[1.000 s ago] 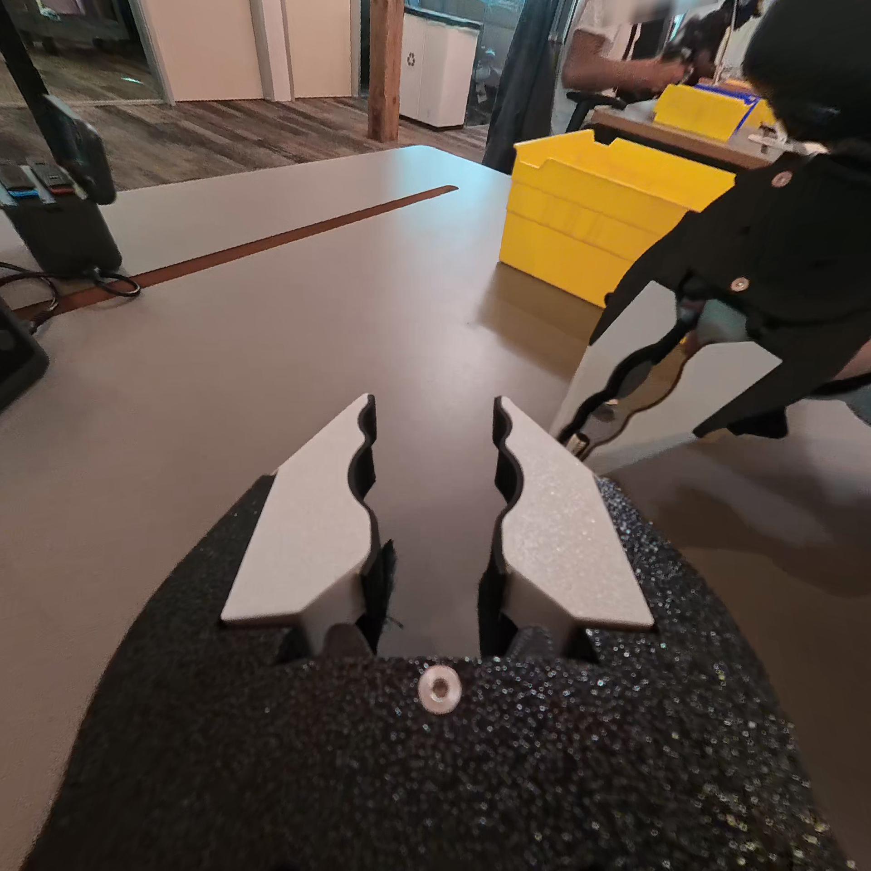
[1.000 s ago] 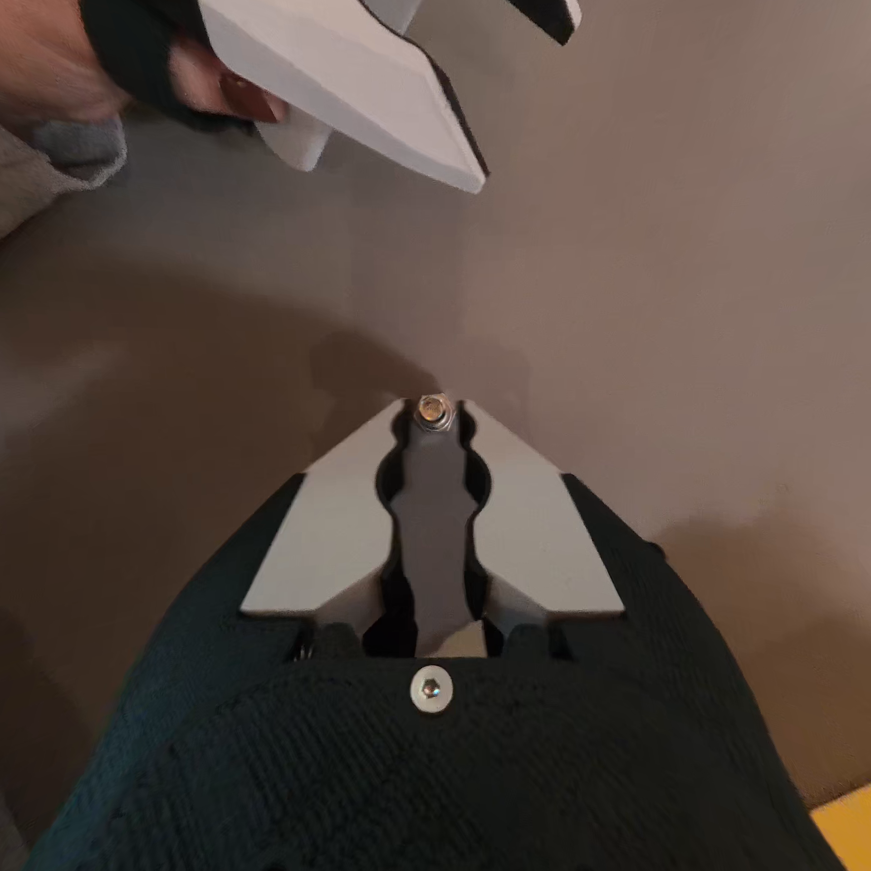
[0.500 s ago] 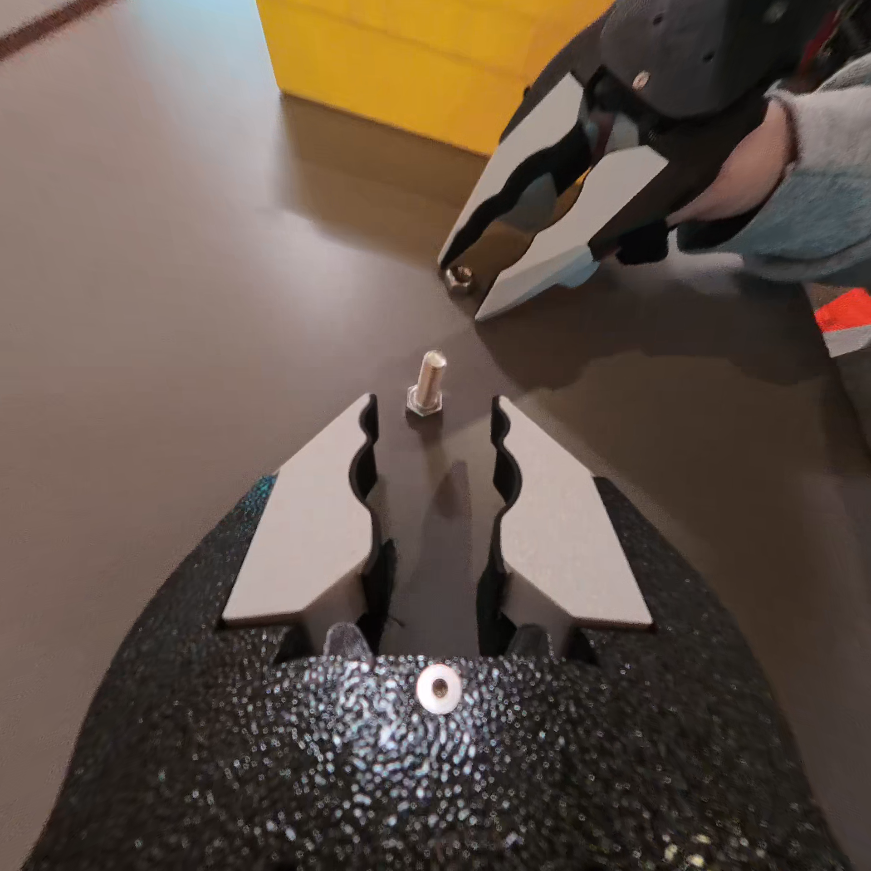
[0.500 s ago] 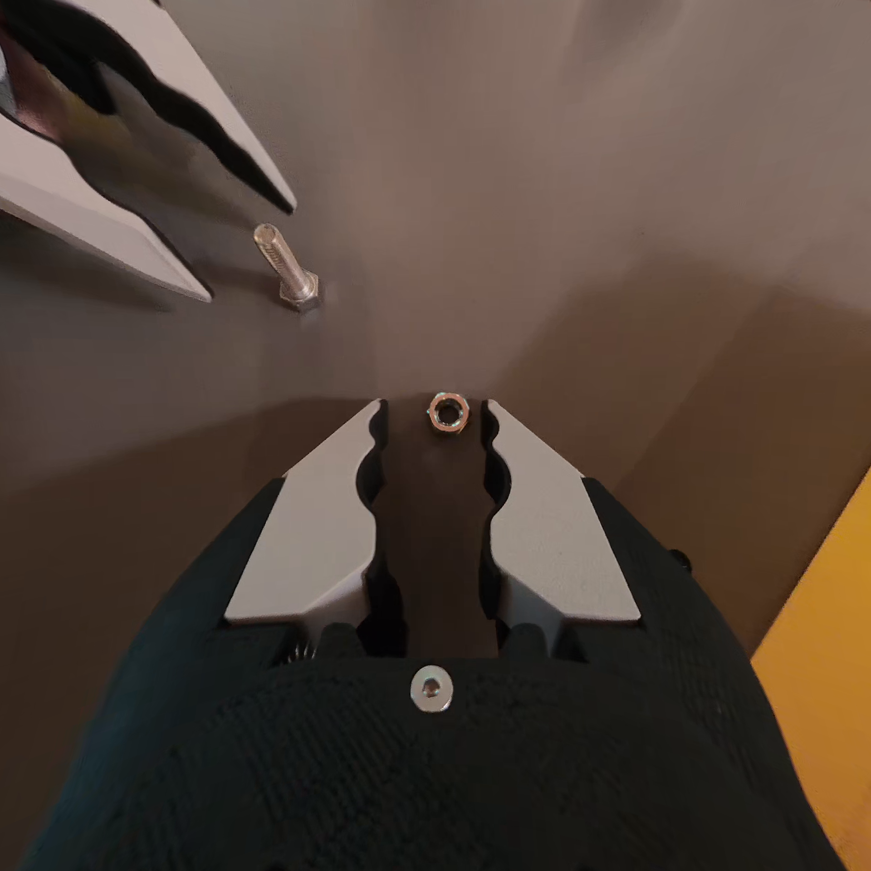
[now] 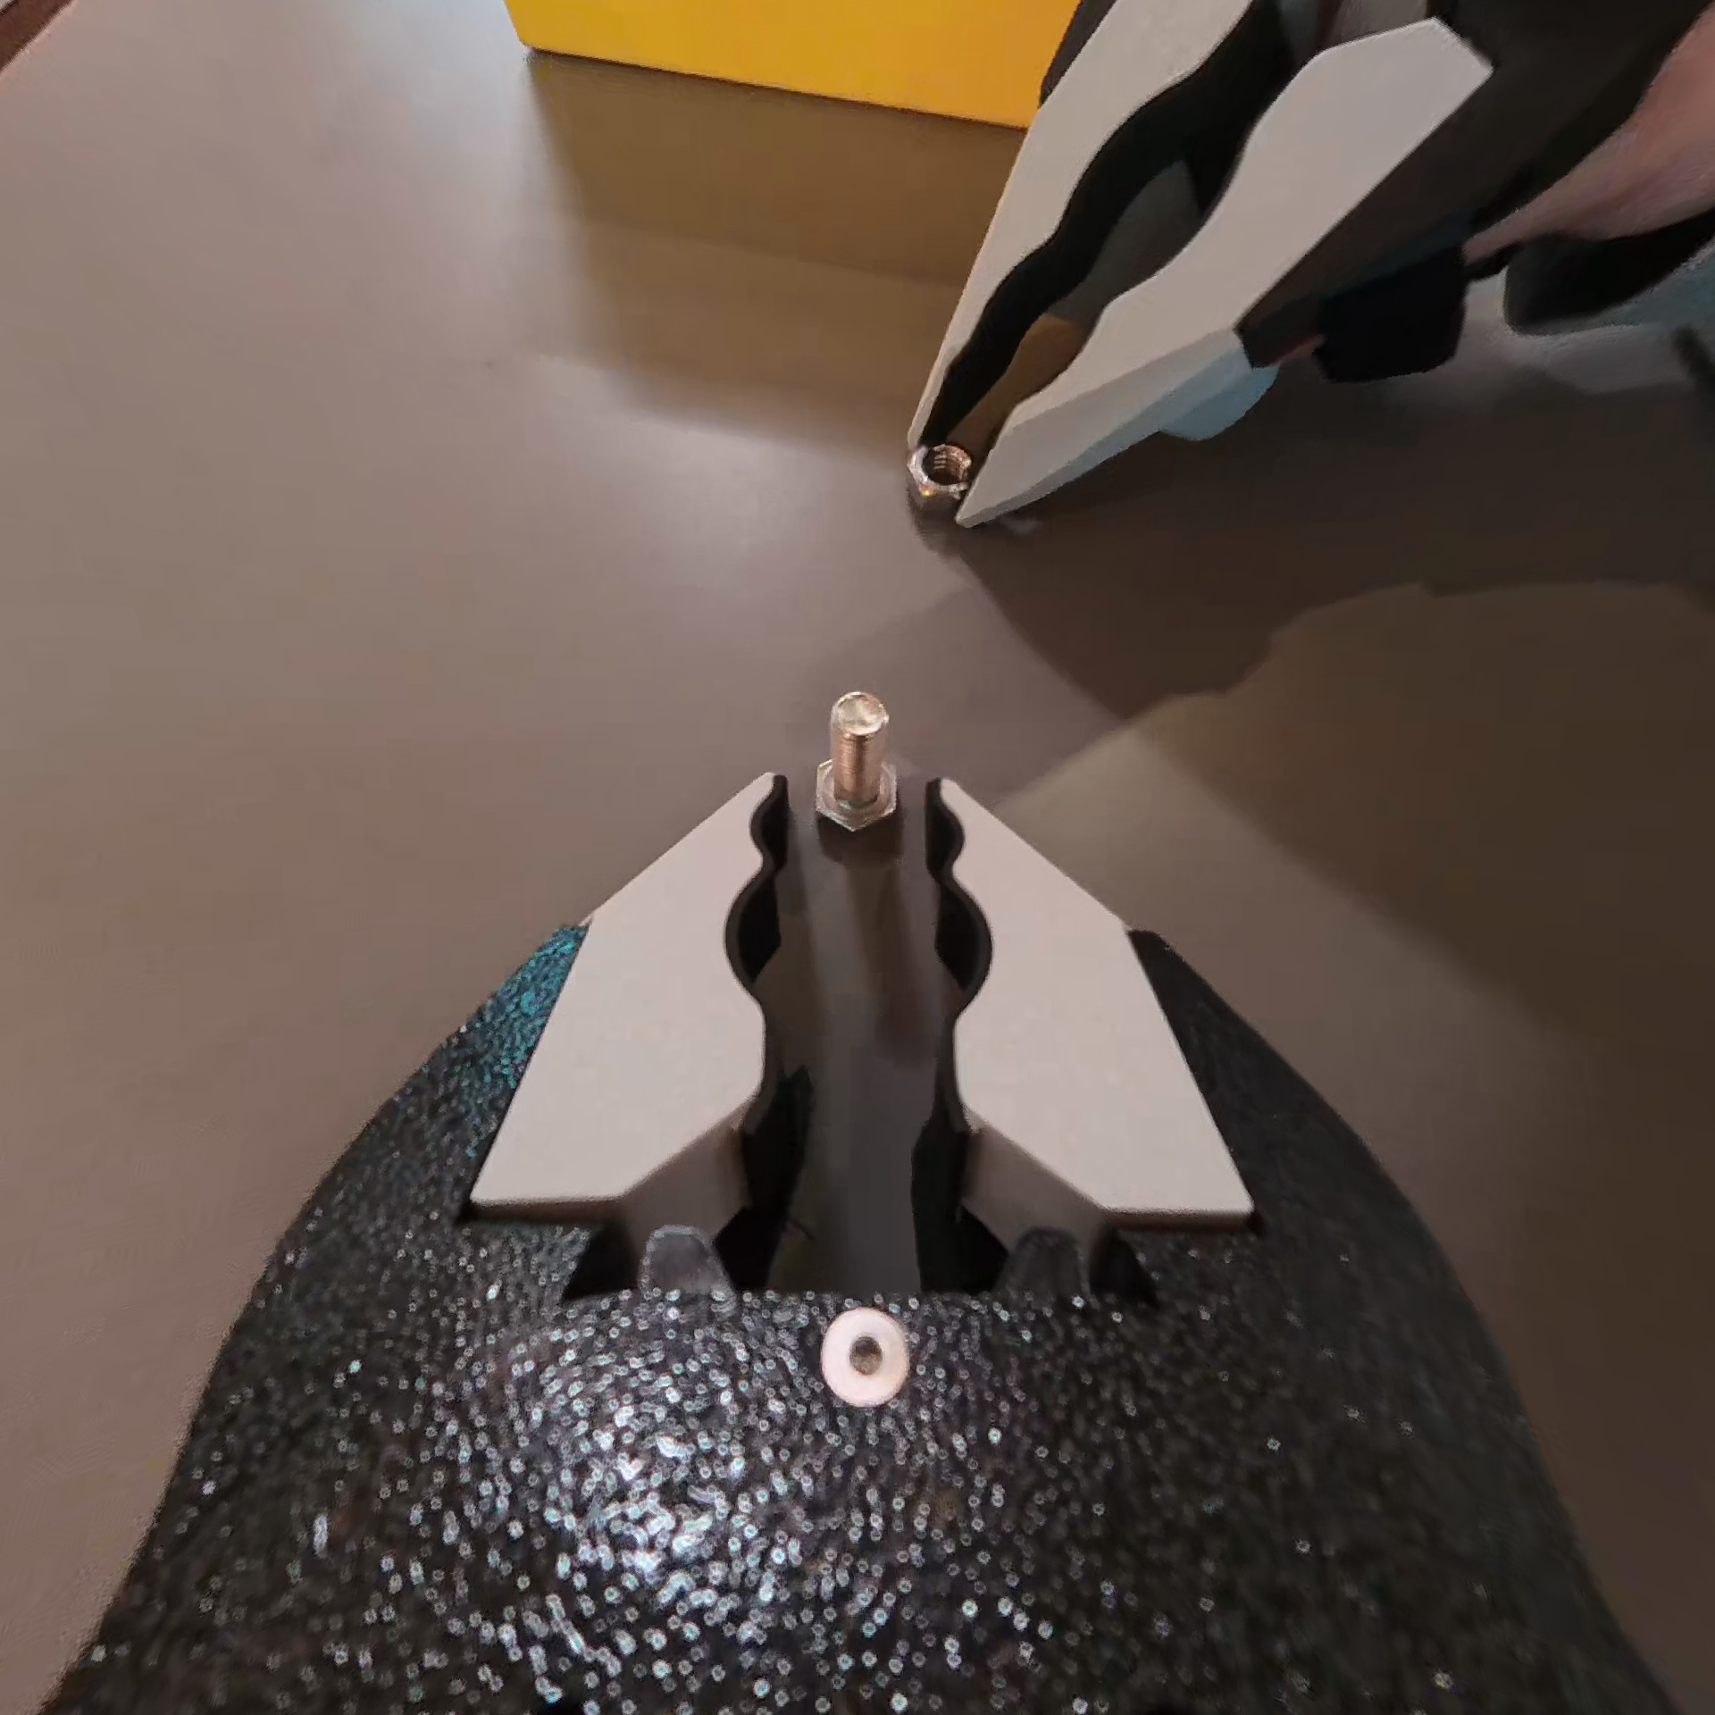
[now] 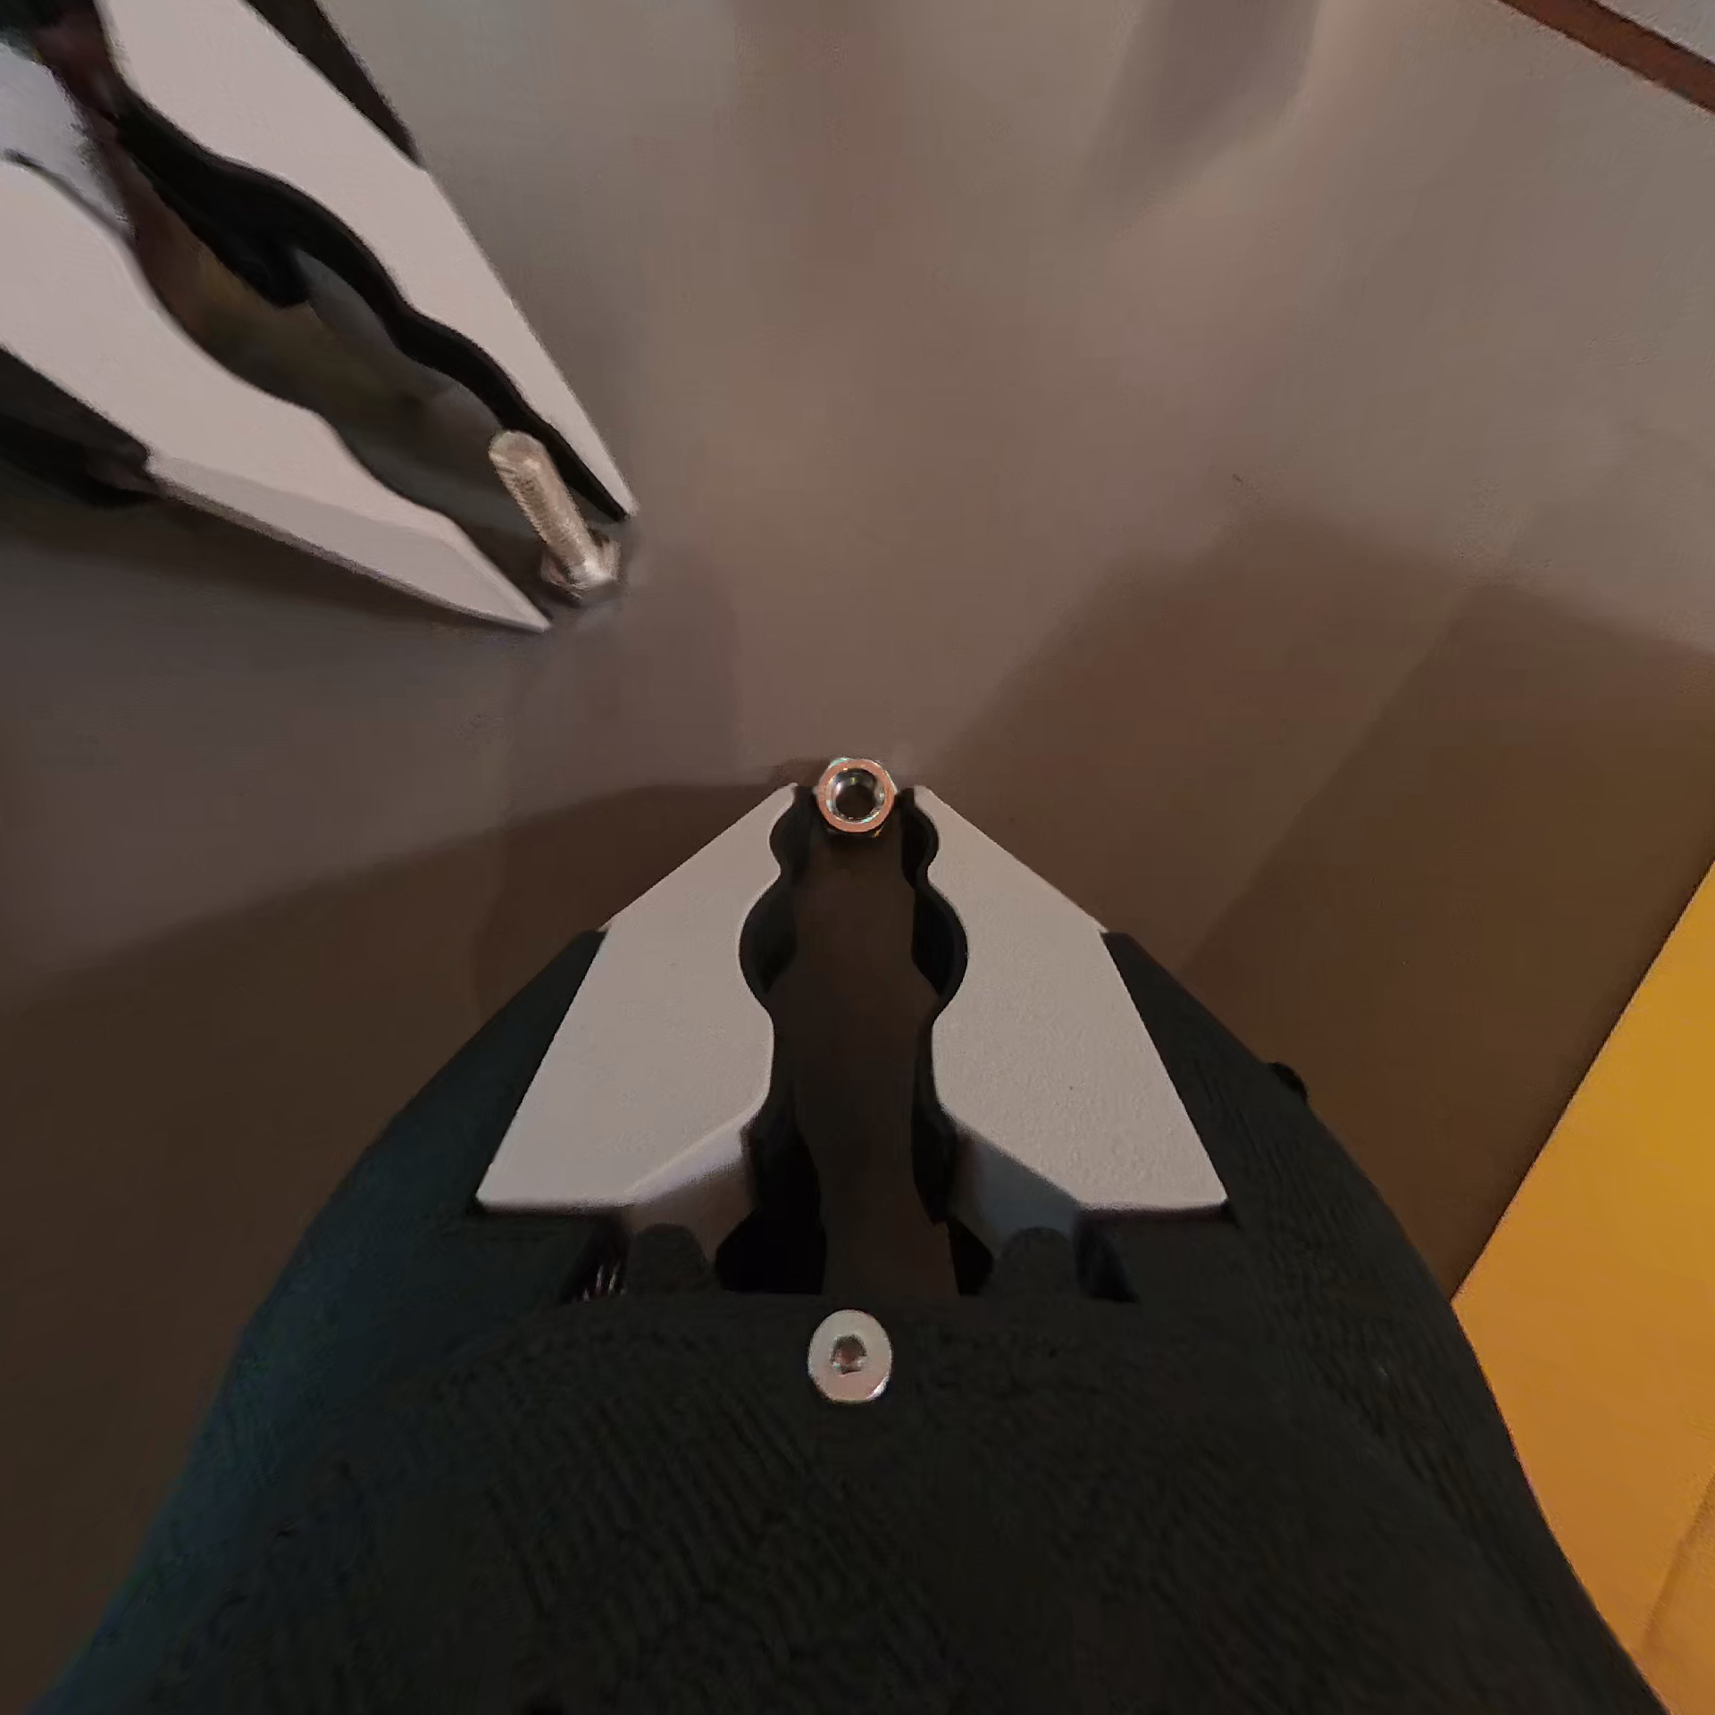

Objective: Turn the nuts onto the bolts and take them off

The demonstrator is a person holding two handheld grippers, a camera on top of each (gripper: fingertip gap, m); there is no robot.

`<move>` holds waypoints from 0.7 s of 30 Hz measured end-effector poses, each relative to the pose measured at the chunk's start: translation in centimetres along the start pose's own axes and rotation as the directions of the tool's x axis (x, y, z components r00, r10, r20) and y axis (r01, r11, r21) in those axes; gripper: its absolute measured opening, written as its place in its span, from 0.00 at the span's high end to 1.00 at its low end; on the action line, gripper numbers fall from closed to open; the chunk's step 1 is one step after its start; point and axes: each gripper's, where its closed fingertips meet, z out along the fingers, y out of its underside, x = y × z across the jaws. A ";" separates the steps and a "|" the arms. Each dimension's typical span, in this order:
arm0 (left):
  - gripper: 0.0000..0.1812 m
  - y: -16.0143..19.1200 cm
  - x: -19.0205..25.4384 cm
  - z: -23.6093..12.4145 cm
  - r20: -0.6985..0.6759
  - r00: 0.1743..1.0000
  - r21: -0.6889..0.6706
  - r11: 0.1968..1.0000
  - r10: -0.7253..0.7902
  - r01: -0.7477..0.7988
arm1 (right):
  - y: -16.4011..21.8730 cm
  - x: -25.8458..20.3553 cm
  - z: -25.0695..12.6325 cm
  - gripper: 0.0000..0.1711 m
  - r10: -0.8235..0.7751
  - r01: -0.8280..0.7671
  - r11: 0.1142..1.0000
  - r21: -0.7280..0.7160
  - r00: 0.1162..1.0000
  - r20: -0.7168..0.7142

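Your left gripper (image 5: 854, 789), with pale grey wavy-edged fingers on a speckled black body, is low over the matte brown table (image 5: 371, 464). Its fingers are spread partway. Between their tips stands a small silver hex-head bolt (image 5: 855, 770), head down on the table and threaded shank pointing up. A narrow gap shows on each side of the bolt head, so the fingers flank it without clearly touching it.

Your right gripper (image 6: 854, 798), the same grey fingers on a dark ribbed body, also reaches down to the table. Its fingers have closed in on a small silver hex nut (image 6: 854, 800) that lies flat with its hole facing up. The tips sit against the nut's two sides, pinching it; in the left wrist view the nut (image 5: 940, 471) rests on the table at those tips.

The nut and bolt are near each other but apart. A bright yellow plastic bin (image 5: 789, 46) stands on the table beyond them.
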 end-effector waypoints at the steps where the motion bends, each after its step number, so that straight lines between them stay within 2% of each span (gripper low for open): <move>1: 0.85 -0.4 0.1 -0.2 0.002 1.000 0.000 1.000 -0.003 0.003 | -0.8 -0.6 -0.1 0.89 -0.031 0.030 0.999 0.033 0.999 0.020; 6: 0.87 -0.5 -0.2 -0.3 0.011 1.000 0.005 1.000 -0.011 0.011 | -5.3 -4.7 -0.7 0.90 -0.233 0.209 0.965 0.159 0.960 0.153; 11: 0.84 -0.6 0.2 -0.2 -0.012 1.000 0.010 1.000 0.005 -0.005 | -6.8 -6.2 0.5 0.90 -0.389 0.371 0.921 0.120 0.900 0.199; 16: 0.91 -0.7 -0.3 -0.1 0.000 1.000 0.011 1.000 -0.004 0.004 | -6.5 -6.2 1.1 0.90 -0.418 0.415 0.907 0.068 0.875 0.242; 21: 0.91 -0.6 -0.3 -0.1 -0.005 1.000 0.008 1.000 -0.005 0.005 | -6.3 -6.2 1.3 0.90 -0.439 0.447 0.894 0.038 0.853 0.281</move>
